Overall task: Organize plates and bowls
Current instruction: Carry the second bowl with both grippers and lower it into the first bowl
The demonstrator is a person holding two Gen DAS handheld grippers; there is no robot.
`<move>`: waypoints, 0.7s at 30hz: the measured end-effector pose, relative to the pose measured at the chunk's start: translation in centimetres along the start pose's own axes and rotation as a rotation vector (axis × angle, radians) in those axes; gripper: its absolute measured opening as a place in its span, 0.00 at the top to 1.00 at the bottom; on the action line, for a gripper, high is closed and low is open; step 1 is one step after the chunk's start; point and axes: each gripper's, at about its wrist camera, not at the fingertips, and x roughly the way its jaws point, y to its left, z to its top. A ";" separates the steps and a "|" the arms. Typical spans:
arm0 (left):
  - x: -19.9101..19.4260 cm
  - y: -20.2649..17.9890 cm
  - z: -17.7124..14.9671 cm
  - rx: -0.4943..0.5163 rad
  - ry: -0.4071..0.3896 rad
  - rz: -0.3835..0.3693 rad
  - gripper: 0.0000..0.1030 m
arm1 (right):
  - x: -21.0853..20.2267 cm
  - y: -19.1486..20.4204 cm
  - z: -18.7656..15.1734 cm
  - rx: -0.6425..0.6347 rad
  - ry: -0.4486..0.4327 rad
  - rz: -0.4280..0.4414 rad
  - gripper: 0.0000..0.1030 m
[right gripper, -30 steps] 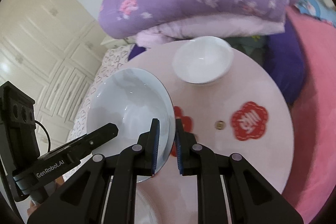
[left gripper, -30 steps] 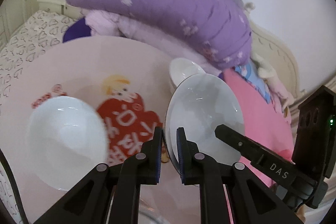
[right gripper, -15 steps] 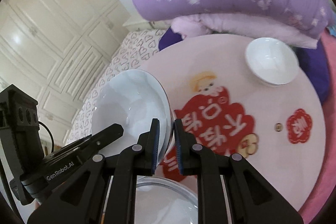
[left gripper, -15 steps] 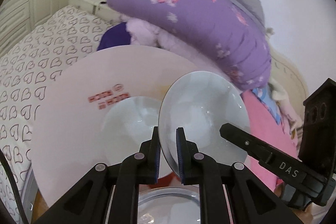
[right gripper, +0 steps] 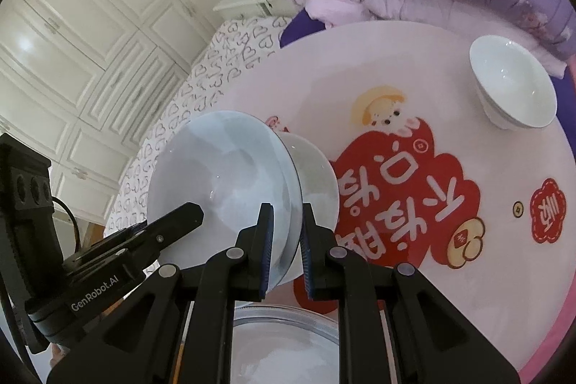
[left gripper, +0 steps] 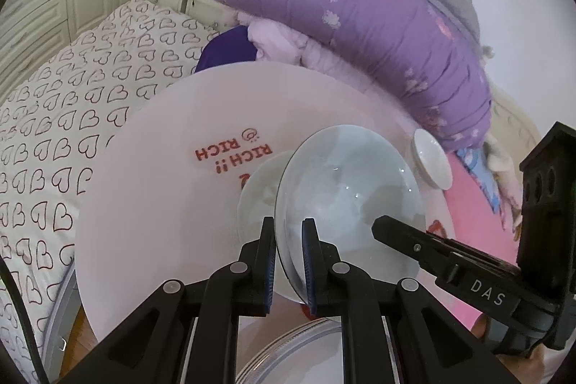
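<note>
Both grippers hold one pale blue-white bowl [left gripper: 345, 197] by opposite sides of its rim, above the round pink table [left gripper: 172, 175]. My left gripper [left gripper: 288, 261] is shut on its rim; my right gripper [right gripper: 286, 240] is shut on the same bowl [right gripper: 223, 182] from the other side. A second white bowl [left gripper: 259, 189] sits on the table right behind the held one, also in the right wrist view [right gripper: 316, 175]. A third white bowl [right gripper: 511, 85] stands at the table's far right edge, and shows in the left wrist view [left gripper: 432, 161].
A clear glass dish [right gripper: 280, 348] lies just below the grippers at the near table edge, also in the left view [left gripper: 298, 351]. Folded purple quilts [left gripper: 360, 17] pile up behind the table. A heart-print bed [left gripper: 72, 103] and white wardrobe [right gripper: 90, 24] lie to the left.
Both grippers have carried the held bowl leftward across the table, over toward the white bowl there. The far-right bowl has dropped back in both views.
</note>
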 end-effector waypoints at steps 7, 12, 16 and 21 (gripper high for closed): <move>2.4 -0.1 0.6 0.009 0.039 0.016 0.91 | 1.3 -0.3 -0.2 0.001 0.043 -0.016 0.83; 3.9 0.5 1.1 0.007 0.049 0.028 0.89 | 1.6 -0.5 -0.1 0.003 0.058 -0.020 0.83; 4.3 0.6 1.3 0.004 0.044 0.030 0.88 | 1.6 -0.5 -0.1 0.000 0.059 -0.018 0.80; 4.7 0.8 1.1 0.004 0.048 0.025 0.87 | 1.2 -0.4 0.0 0.010 0.047 0.016 0.61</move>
